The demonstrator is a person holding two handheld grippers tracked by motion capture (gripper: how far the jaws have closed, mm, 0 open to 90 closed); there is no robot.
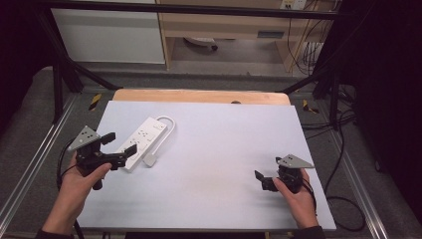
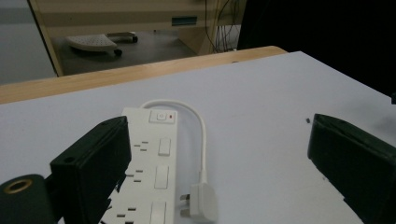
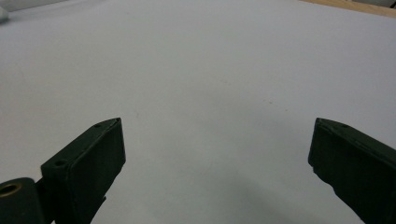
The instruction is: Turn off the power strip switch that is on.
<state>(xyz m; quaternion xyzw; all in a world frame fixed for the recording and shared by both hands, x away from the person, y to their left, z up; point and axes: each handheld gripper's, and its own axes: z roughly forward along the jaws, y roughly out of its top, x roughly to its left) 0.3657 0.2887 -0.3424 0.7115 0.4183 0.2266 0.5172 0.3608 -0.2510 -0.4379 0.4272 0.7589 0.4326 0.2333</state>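
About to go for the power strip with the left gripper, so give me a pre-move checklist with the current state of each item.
1. Left gripper open, jaws wide apart: ok.
2. Power strip flat on the table, sockets up: ok.
3. Strip lined up between the left jaws: not ok; in the left gripper view it sits toward one jaw.
4. Cord and plug out of the closing path: not ok; both lie alongside the strip, inside the jaw gap.
5. Right gripper open, away from the strip: ok.
6. Switch off: cannot tell.
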